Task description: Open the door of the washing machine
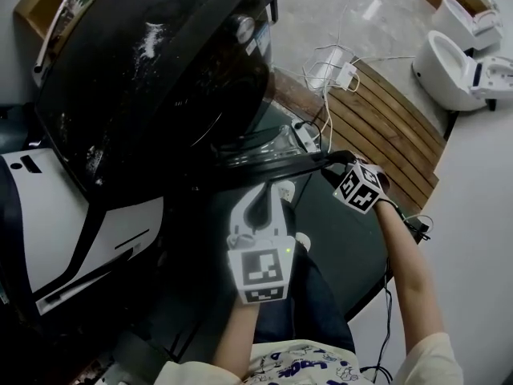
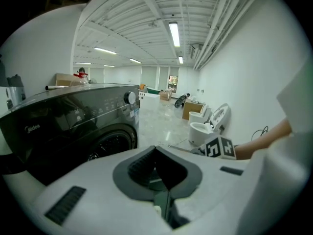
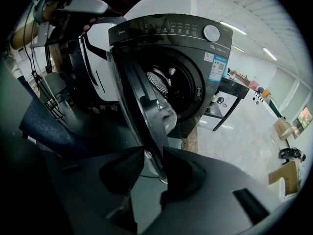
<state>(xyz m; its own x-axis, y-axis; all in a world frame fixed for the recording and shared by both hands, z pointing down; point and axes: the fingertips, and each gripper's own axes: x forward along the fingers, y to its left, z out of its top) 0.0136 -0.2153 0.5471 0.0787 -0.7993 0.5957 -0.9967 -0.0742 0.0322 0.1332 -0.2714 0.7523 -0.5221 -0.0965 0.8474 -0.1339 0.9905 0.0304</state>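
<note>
Door [image 1: 341, 231] of the black front-load washing machine [image 1: 144, 79] is already swung well out from the body, and the drum opening [image 3: 164, 82] shows behind it in the right gripper view. Right gripper [image 1: 351, 175] is at the door's outer rim. Its own view has the rim running straight between the two dark pads [image 3: 122, 168], both sides in contact, so it's clamped on the door edge [image 3: 146, 131]. Left gripper [image 1: 268, 199] sits over the door panel, beside the right one and apart from the rim. In the left gripper view its jaw tips meet with nothing between them, so it's clenched and empty, with the machine front [image 2: 73, 121] off to its left and the right gripper's marker cube [image 2: 220, 147] to its right. The control knob [image 3: 211, 33] is top right of the machine's panel. A white appliance [image 1: 56, 215] stands right beside the washer. A wooden slat platform [image 1: 385, 127], white cables [image 1: 333, 66] and toilets [image 1: 457, 70] lie on the floor beyond.
</note>
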